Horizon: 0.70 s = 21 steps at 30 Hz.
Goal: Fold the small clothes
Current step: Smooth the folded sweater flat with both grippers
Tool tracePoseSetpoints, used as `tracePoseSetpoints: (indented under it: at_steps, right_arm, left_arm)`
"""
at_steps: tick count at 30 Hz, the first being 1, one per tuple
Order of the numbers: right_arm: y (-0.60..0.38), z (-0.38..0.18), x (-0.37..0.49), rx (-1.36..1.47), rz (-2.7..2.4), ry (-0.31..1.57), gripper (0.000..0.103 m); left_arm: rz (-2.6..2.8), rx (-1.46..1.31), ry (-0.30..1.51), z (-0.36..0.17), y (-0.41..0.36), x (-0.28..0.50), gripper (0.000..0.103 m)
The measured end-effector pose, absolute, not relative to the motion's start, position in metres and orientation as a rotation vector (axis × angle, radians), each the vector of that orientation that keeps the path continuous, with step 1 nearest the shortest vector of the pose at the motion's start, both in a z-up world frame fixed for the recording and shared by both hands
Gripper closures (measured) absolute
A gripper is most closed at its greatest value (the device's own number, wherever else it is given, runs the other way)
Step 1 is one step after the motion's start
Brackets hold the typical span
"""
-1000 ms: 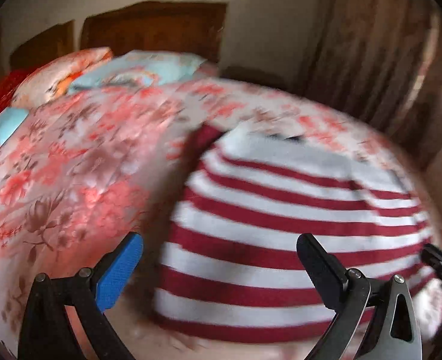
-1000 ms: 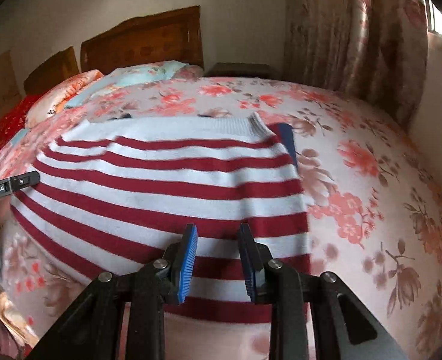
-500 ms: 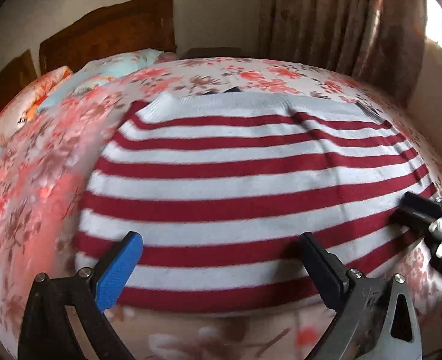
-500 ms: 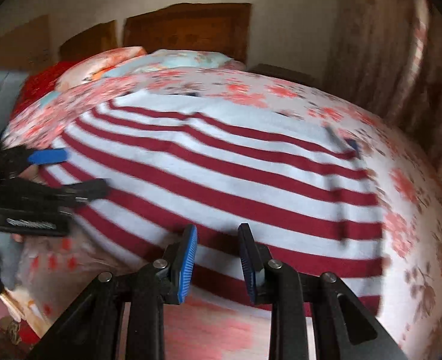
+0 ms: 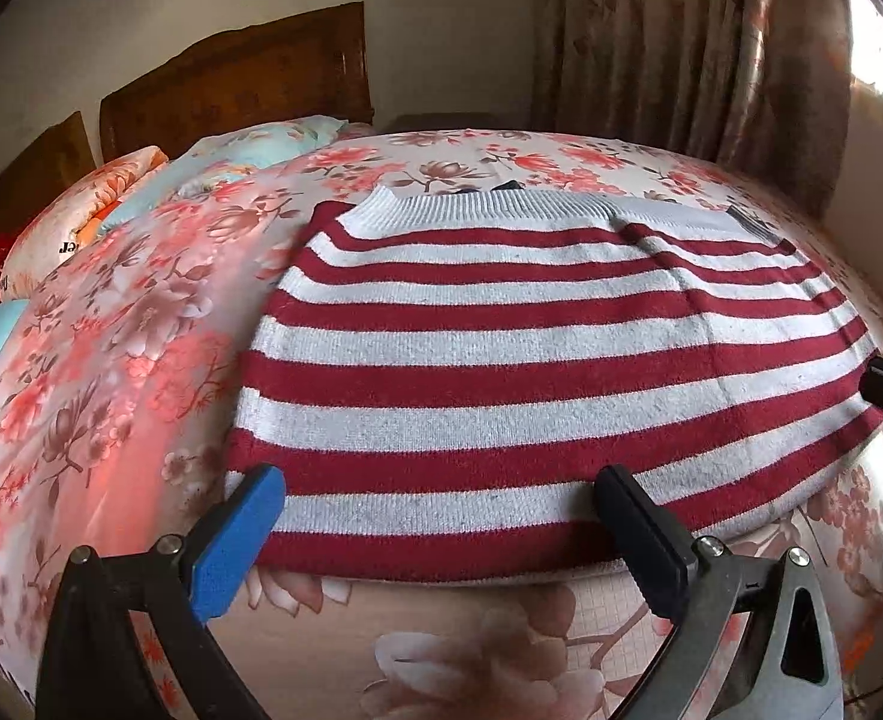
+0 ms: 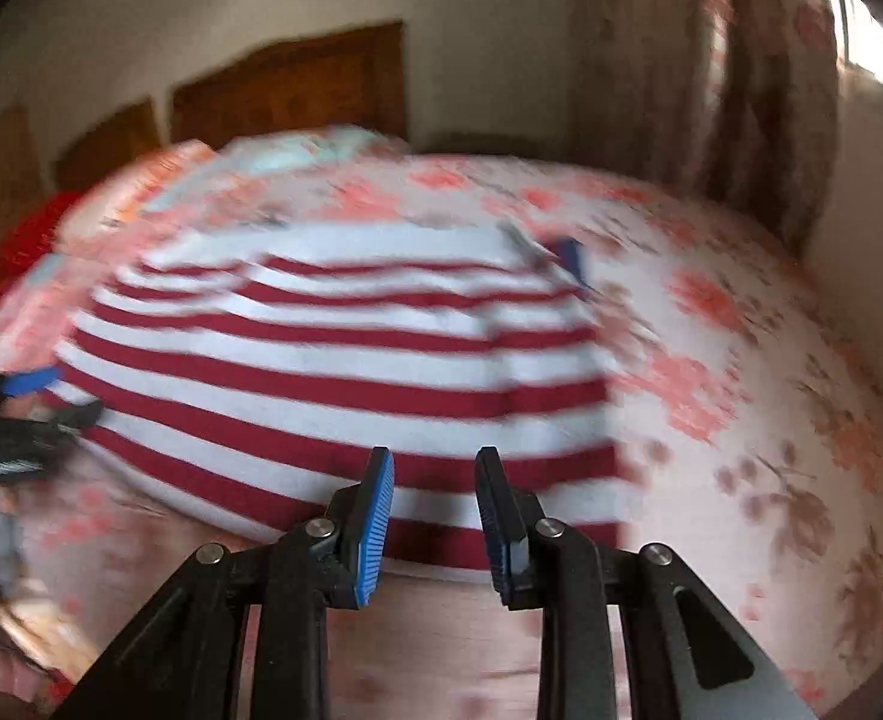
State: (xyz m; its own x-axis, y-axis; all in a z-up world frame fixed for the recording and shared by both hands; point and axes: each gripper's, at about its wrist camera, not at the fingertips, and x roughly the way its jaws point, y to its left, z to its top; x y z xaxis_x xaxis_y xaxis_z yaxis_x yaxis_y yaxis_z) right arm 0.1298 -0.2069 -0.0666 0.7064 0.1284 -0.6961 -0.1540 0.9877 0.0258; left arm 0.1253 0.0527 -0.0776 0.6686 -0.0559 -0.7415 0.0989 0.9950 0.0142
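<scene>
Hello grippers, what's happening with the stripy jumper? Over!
Left gripper open wide, right gripper open narrower, both empty. Red-and-white striped knitted jumper flat on the floral bedsheet, near hem by both sets of fingers. Nothing blocking.

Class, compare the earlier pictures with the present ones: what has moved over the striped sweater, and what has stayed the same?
The left claw swung from beside the striped sweater to its near hem, wide open throughout, gripping nothing. The right claw shifted along the same hem, its narrow gap unchanged and empty. The sweater stayed flat on the floral bedspread; nothing was grasped or released.
</scene>
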Motion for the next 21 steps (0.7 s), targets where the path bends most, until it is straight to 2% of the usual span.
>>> tracePoseSetpoints:
  at_steps: [8, 21]
  right_arm:
    - [-0.128, -0.089, 0.136, -0.172, 0.332, 0.813, 0.075]
    - [-0.237, -0.082, 0.124, 0.003, 0.172, 0.800, 0.077]
  left_arm:
    - [-0.089, 0.053, 0.833, -0.078, 0.052, 0.126, 0.000]
    - [-0.091, 0.051, 0.832, -0.077, 0.052, 0.125, 0.000]
